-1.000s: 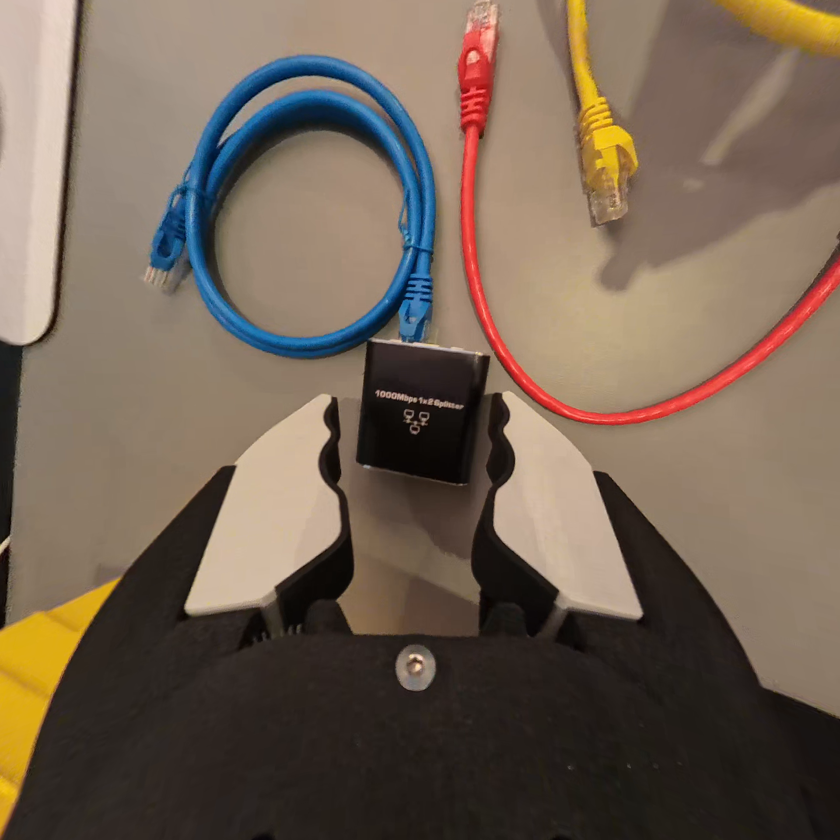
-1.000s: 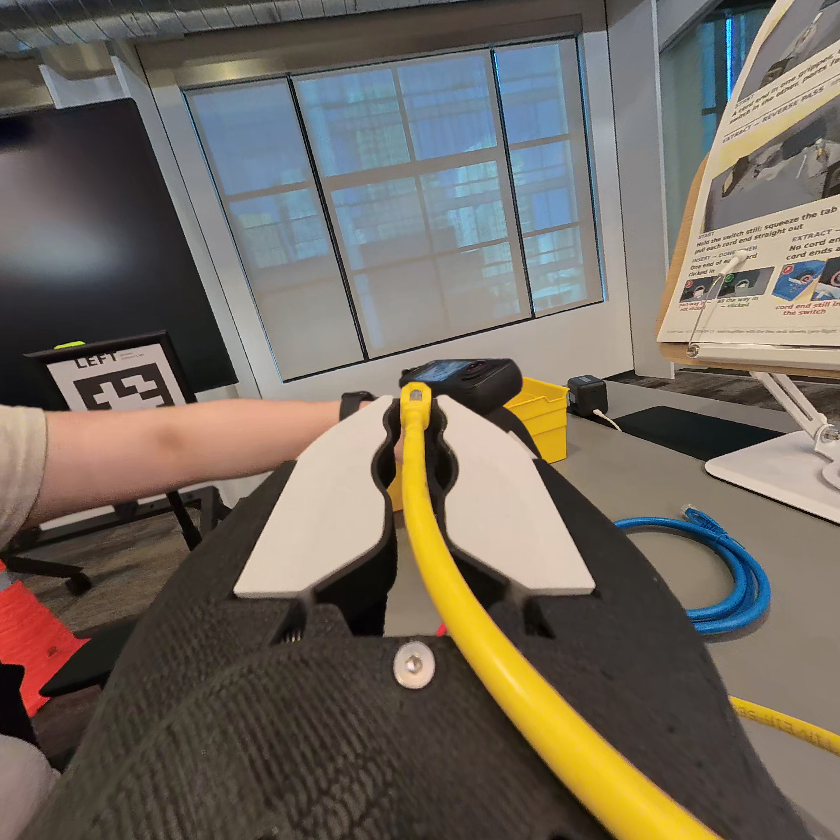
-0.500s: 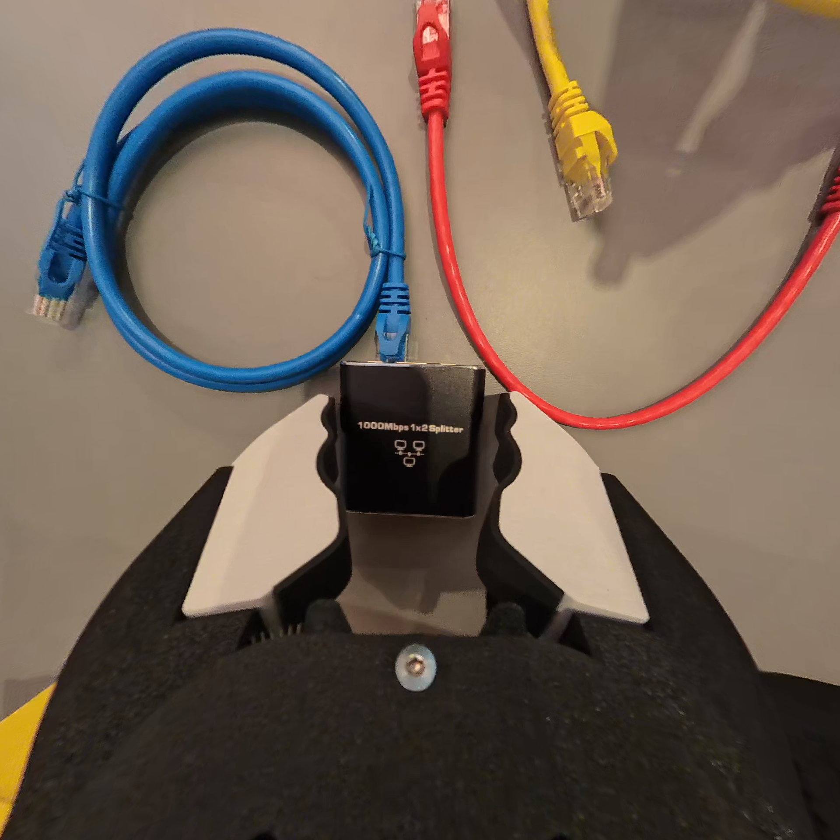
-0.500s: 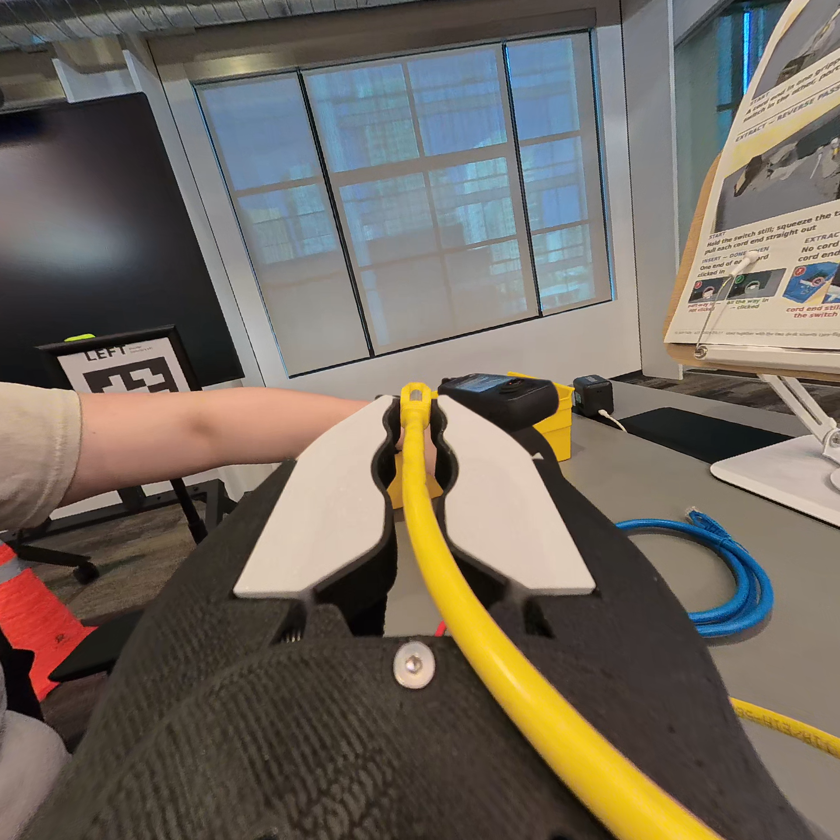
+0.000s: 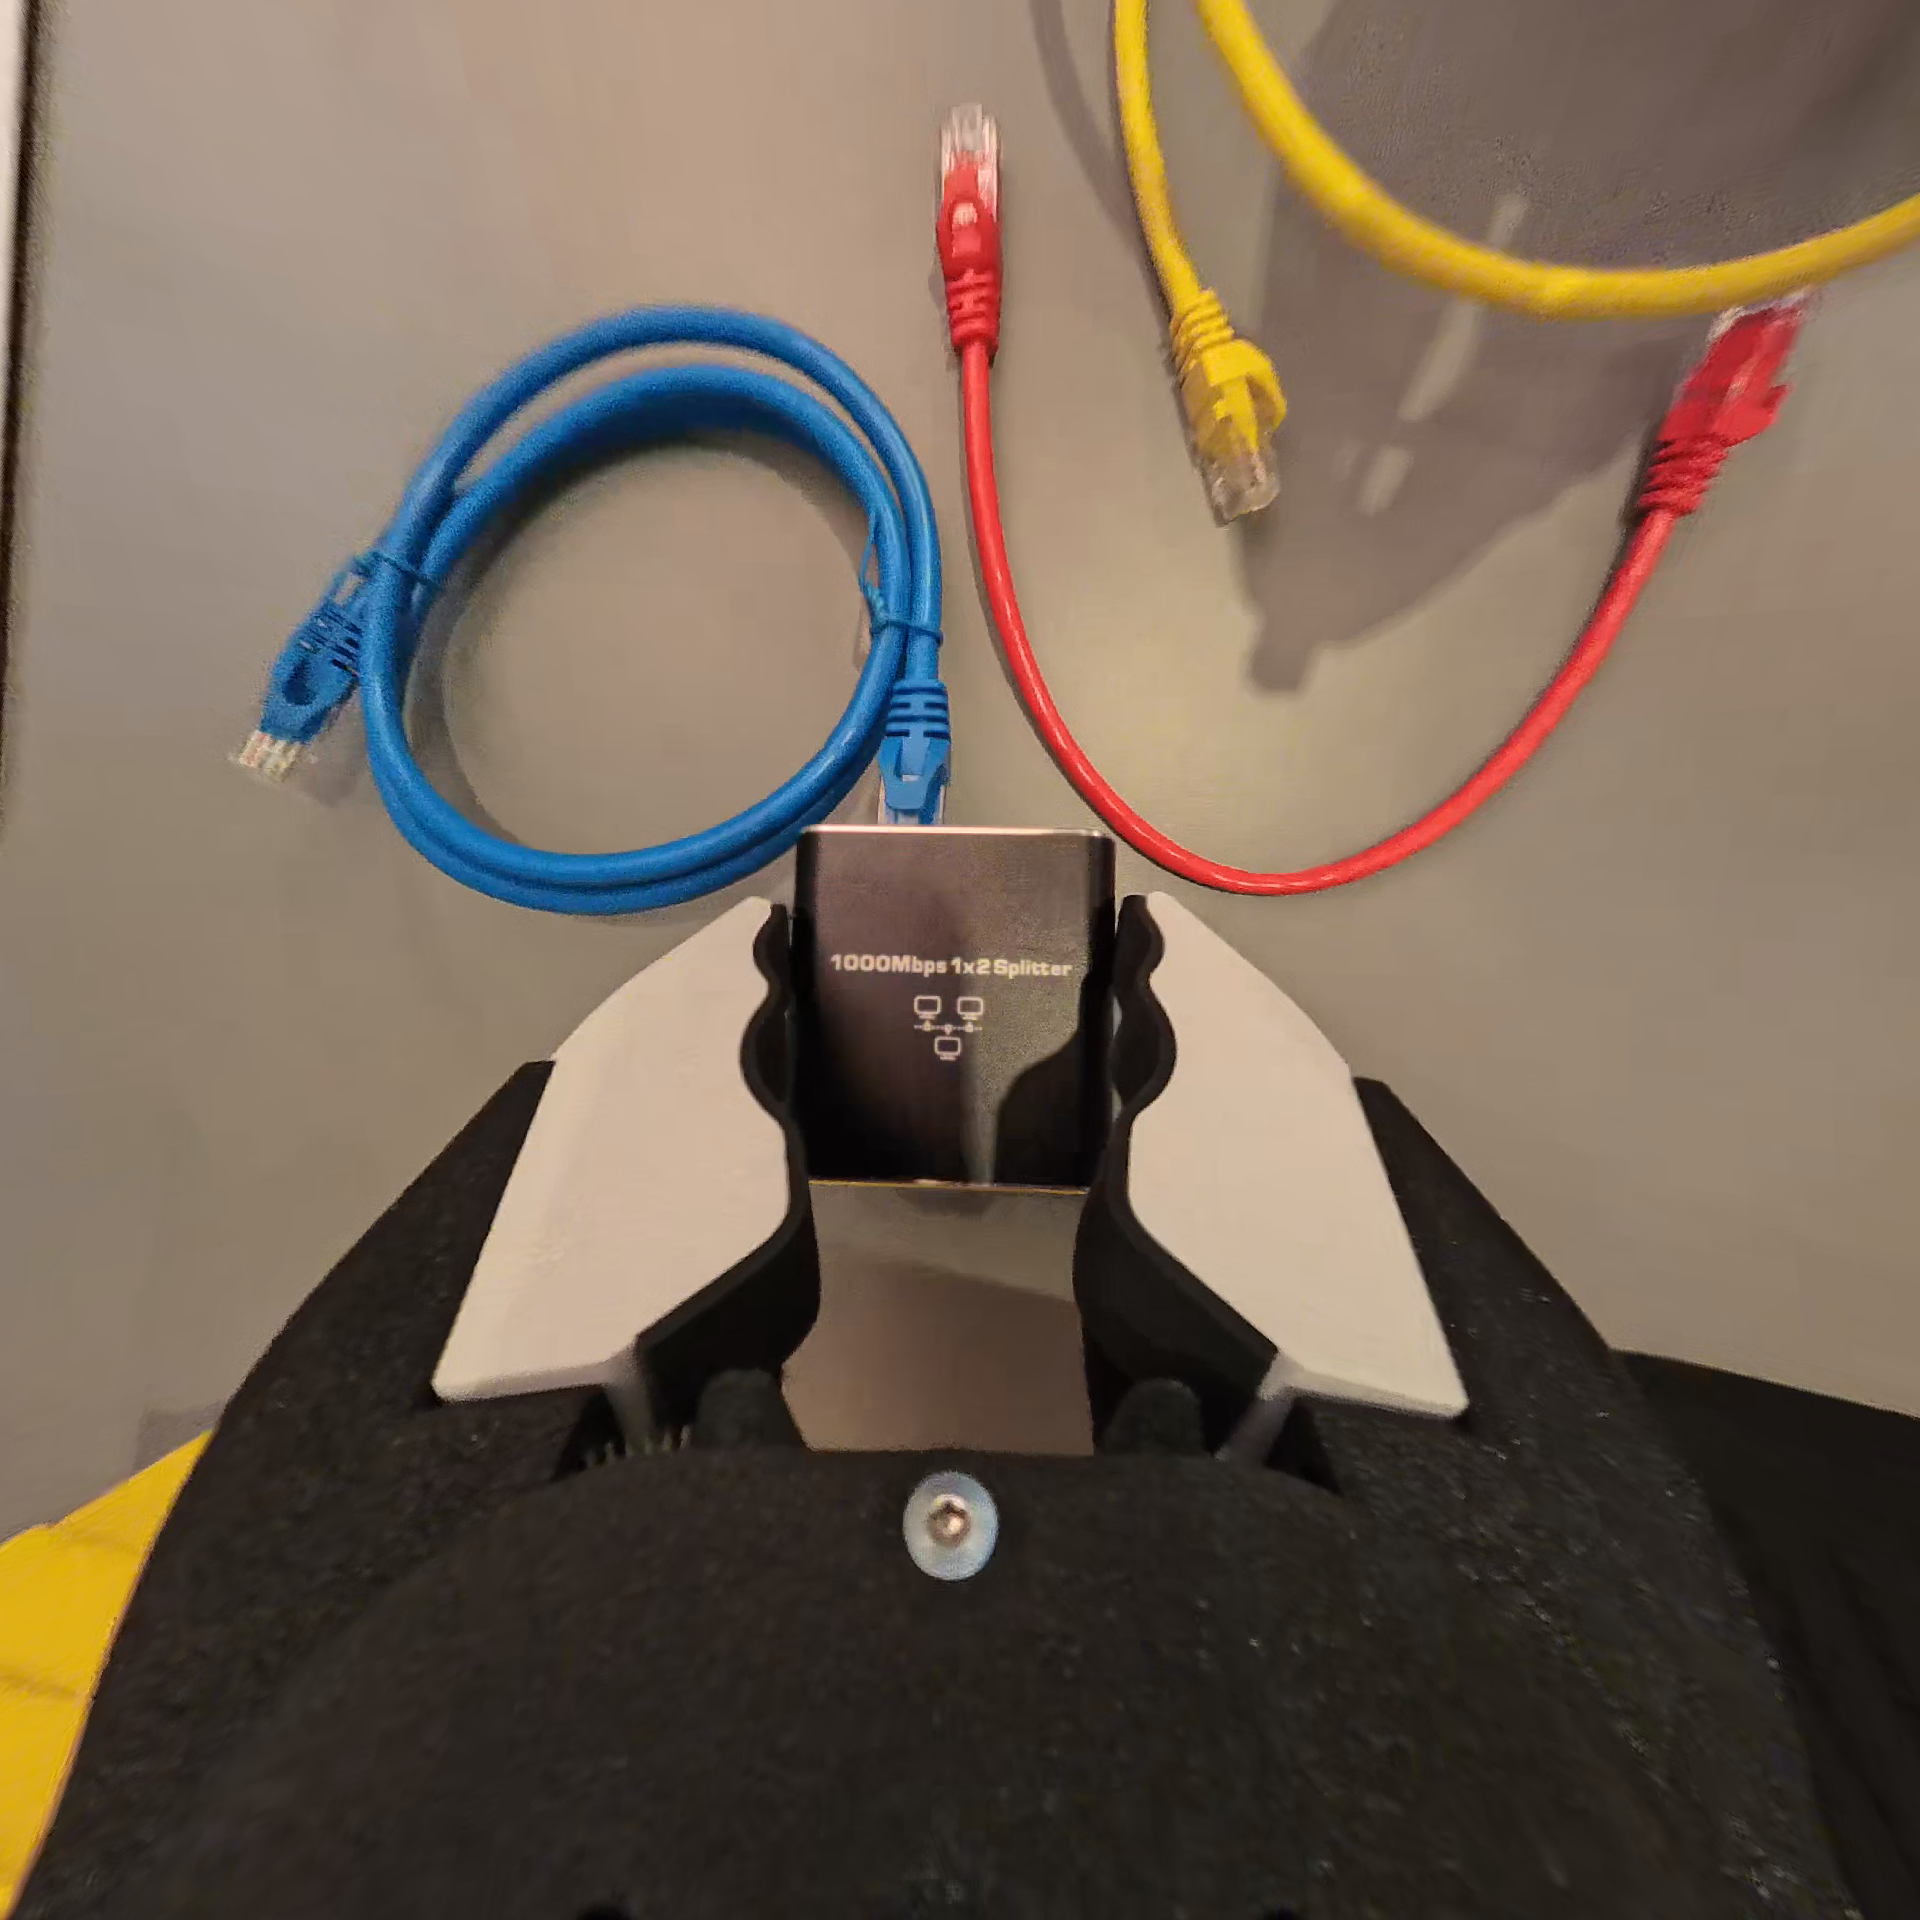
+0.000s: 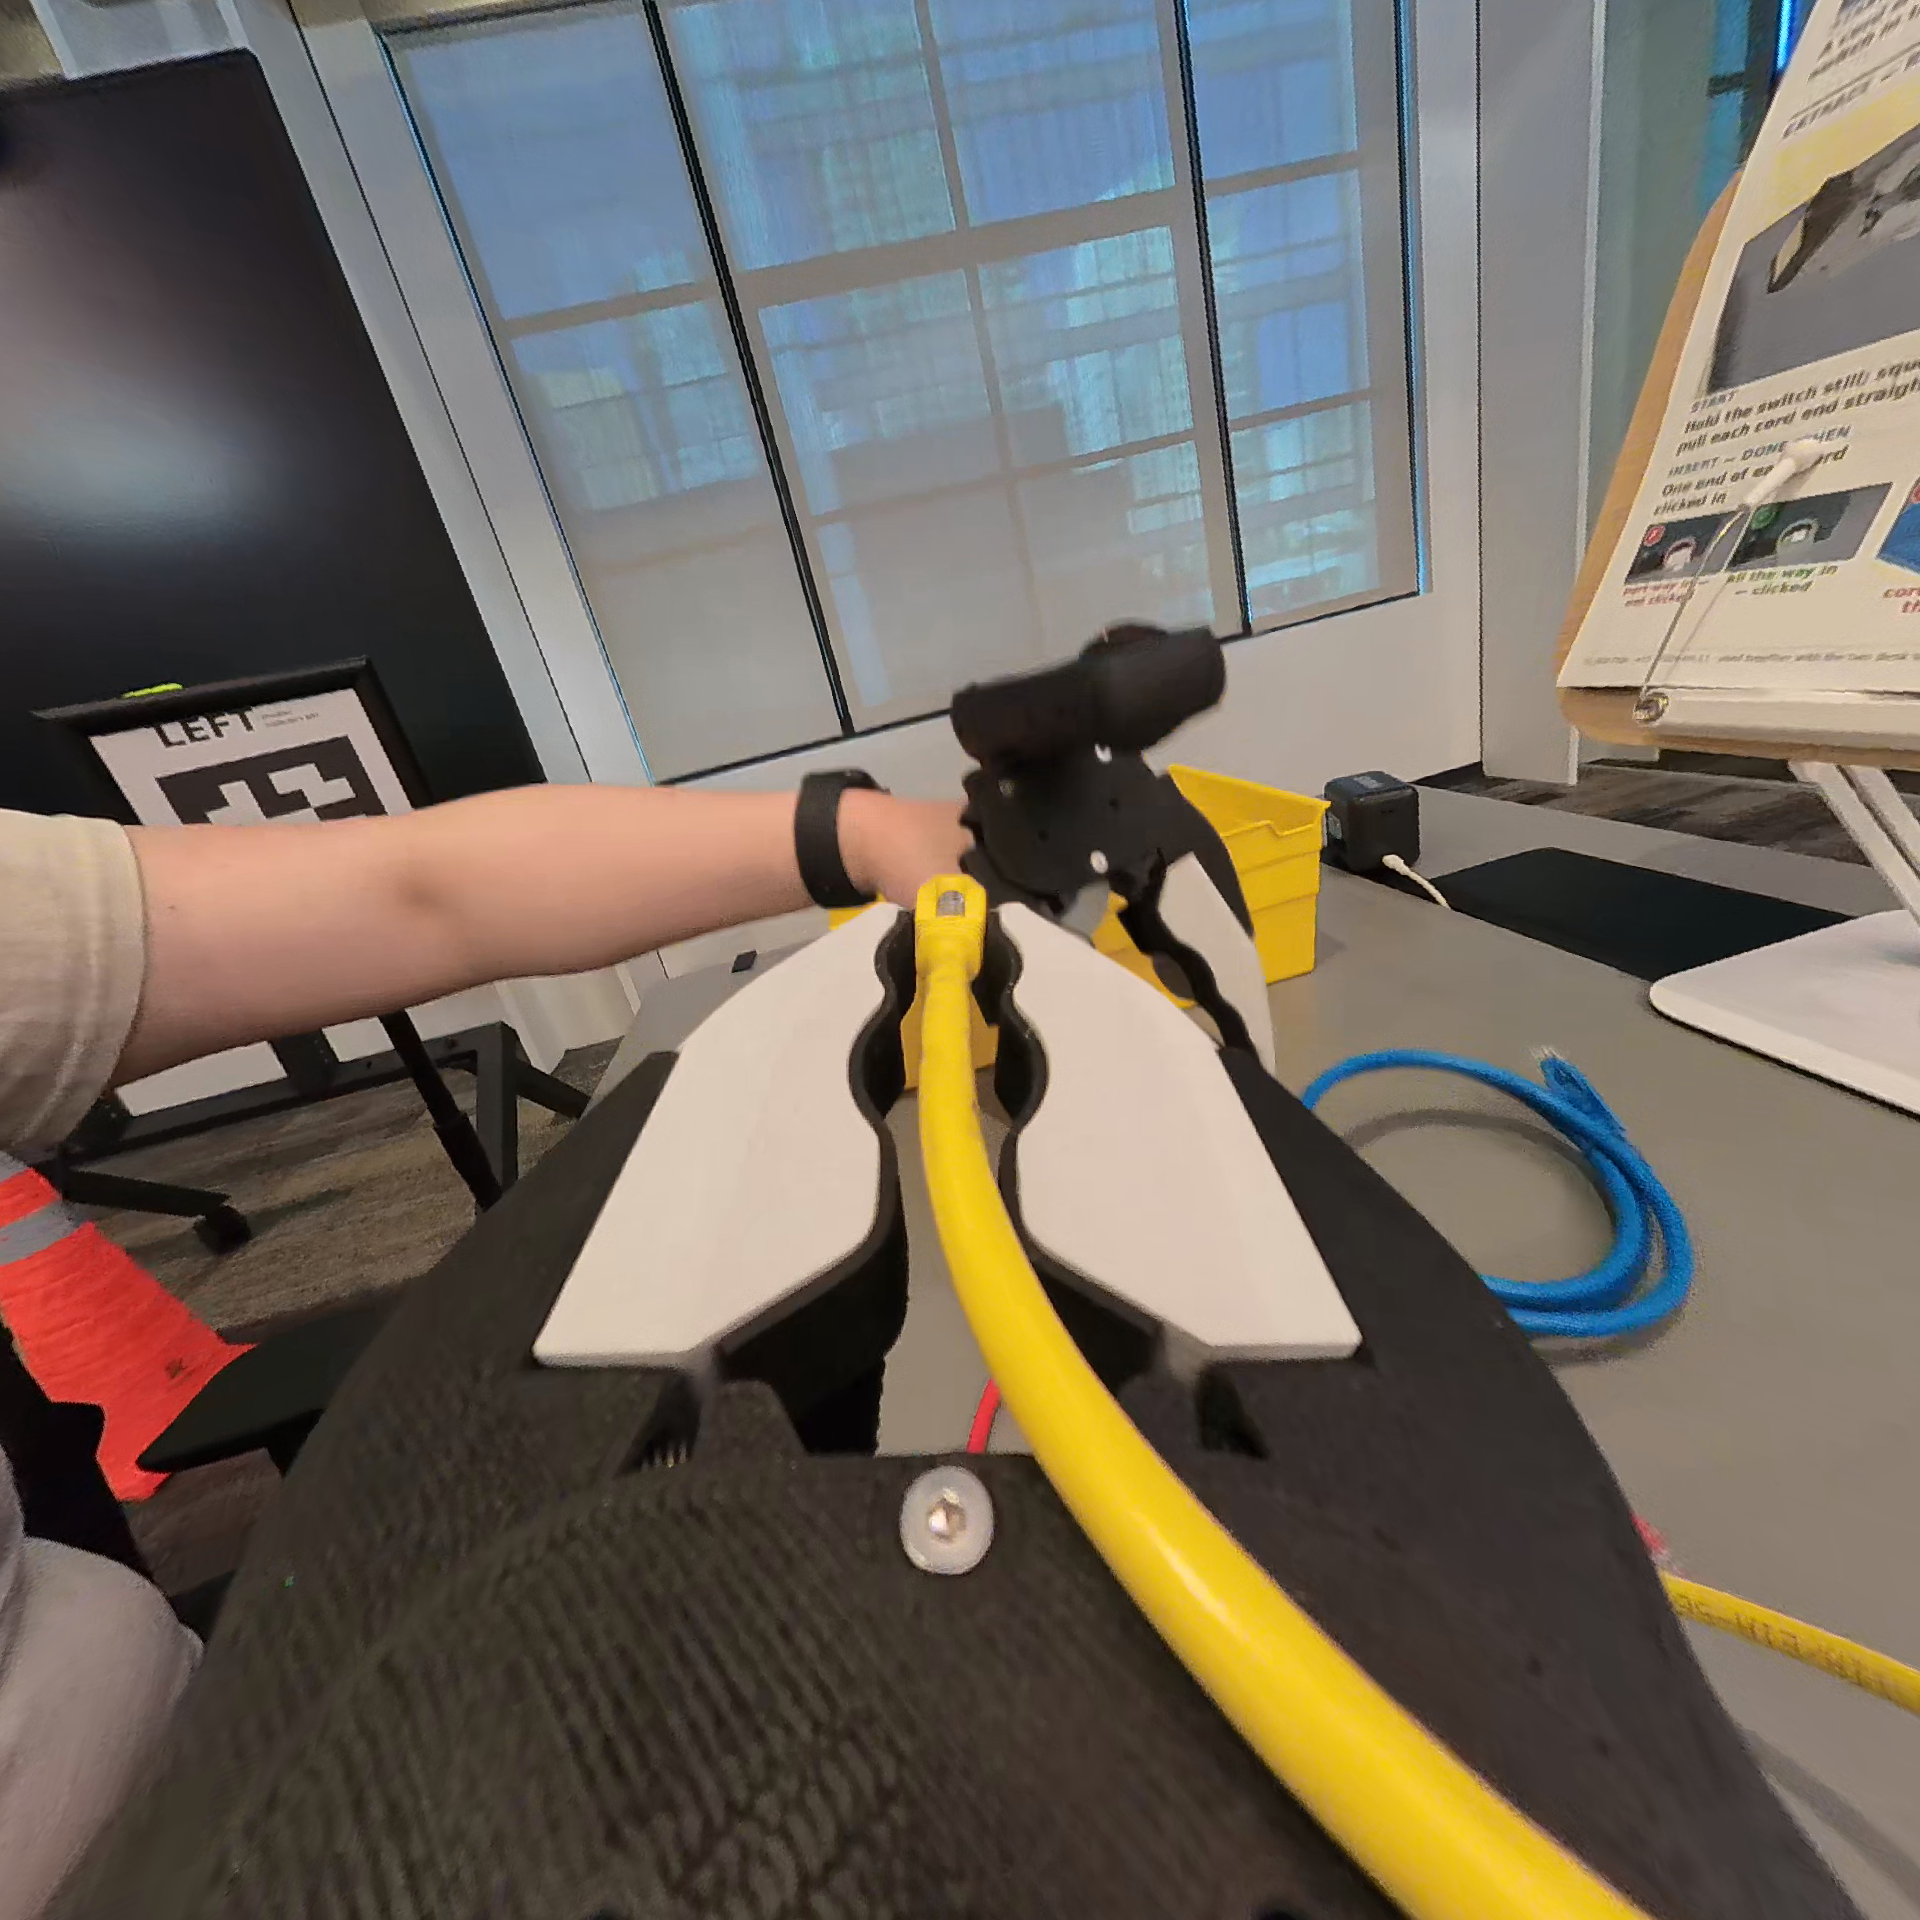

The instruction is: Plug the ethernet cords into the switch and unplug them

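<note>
Black switch [image 5: 951, 997] hides its ports, pinched by left gripper [image 5: 951, 925]; right gripper [image 6: 948, 935] pinches yellow cord [image 6: 951, 1049].

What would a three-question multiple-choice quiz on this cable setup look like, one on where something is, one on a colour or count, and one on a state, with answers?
1. Where is the black switch box?
A. between the left gripper's fingers
B. inside the yellow bin
C. on the document stand

2. How many colours of ethernet cord are on the table?
A. one
B. two
C. three

3. What state is the right gripper in?
A. wide open and bare
B. closed on a yellow cord's plug end
C. closed on a blue cord

Answers:
1 A, the box sits between the two fingers of the left gripper.
2 C, a blue cord, a red cord and a yellow cord all show.
3 B, the yellow cord's plug sits between its fingertips, and the cord trails back over the gripper.
</note>
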The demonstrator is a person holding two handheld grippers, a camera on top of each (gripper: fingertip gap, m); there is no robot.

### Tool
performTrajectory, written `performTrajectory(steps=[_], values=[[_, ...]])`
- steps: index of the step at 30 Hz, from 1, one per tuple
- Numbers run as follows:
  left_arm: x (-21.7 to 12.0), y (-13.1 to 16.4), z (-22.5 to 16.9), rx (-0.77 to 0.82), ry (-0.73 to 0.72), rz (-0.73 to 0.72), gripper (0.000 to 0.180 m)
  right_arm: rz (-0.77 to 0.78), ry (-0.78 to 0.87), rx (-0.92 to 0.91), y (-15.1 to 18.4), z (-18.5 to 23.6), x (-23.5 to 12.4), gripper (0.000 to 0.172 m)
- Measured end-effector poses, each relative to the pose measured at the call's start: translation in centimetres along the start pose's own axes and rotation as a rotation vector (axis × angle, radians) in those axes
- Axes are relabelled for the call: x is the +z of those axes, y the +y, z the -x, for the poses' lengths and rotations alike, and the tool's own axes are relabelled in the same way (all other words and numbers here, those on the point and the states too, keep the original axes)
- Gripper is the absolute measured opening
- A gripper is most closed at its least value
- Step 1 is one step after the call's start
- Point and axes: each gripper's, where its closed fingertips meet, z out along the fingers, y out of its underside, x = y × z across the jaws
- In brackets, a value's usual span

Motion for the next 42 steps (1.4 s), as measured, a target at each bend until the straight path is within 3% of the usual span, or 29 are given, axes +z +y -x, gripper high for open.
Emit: performTrajectory(steps=[6,11,15,25,32,37,42], values=[[-3.9,-0.5,-1.1,-0.072,0.075,-0.099,0.059,0.011,-0.03,0.126,1.3,-0.2,0.8,0.013],[-2.8,0.7,-3.1,-0.1,0.132,-0.049,0.059,0.032,-0.032,0.121,1.8,-0.1,1.0,0.013],[-1.9,-0.2,-4.6,-0.125,0.194,-0.113,0.059,0.023,-0.038,0.116,1.5,0.1,0.9,0.013],[-5.3,-2.4,-4.2,-0.14,0.207,-0.28,0.059,0.014,-0.039,0.118,1.1,0.1,0.8,0.013],[-1.5,0.3,-6.1,-0.095,0.201,-0.088,0.058,0.021,-0.041,0.111,1.1,0.2,0.7,0.013],[1.8,2.0,-7.8,-0.086,0.181,-0.052,0.058,0.004,-0.048,0.084,0.3,0.5,0.4,0.013],[1.8,2.5,-7.6,-0.051,0.077,-0.076,0.06,-0.011,-0.058,0.084,0.0,0.7,0.3,0.013]])
